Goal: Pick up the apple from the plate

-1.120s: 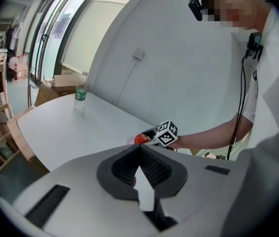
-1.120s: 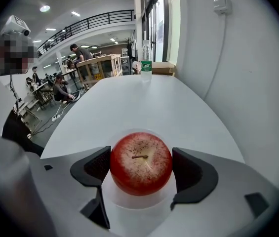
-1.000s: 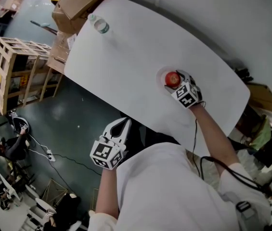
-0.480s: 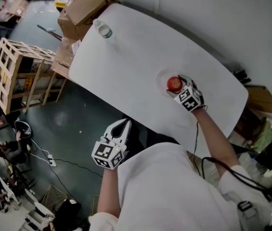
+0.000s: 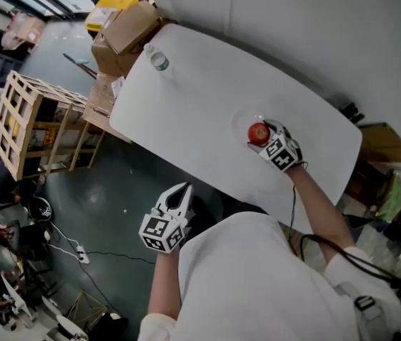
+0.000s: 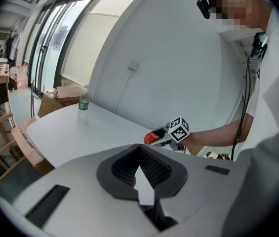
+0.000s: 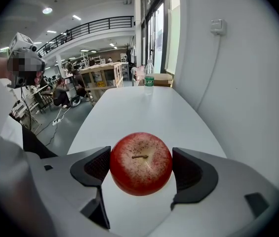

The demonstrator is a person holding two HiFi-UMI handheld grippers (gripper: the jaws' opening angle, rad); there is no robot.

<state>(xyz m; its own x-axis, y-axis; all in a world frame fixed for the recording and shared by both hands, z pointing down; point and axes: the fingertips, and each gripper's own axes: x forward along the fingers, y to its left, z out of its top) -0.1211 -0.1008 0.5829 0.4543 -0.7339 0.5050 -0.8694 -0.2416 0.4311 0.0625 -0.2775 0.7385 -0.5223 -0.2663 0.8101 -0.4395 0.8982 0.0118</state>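
A red apple (image 7: 140, 163) sits between the jaws of my right gripper (image 7: 140, 169), and both pads press its sides. In the head view the apple (image 5: 258, 132) is over the near right part of the white table (image 5: 200, 91), and the right gripper (image 5: 264, 129) reaches it from the near side. A faint white plate (image 5: 240, 121) shows just left of the apple; I cannot tell whether the apple still touches it. My left gripper (image 5: 179, 189) hangs off the table's near edge, empty, its jaws (image 6: 141, 148) meeting at the tips.
A clear water bottle (image 5: 158, 61) stands at the table's far left end. Cardboard boxes (image 5: 125, 28) and a wooden crate (image 5: 28, 123) stand on the floor to the left. A wall runs along the table's far side. People sit in the background.
The head camera has shifted, so the table sits a little lower in view. The apple stays in the same place between the right jaws. The left gripper has barely moved.
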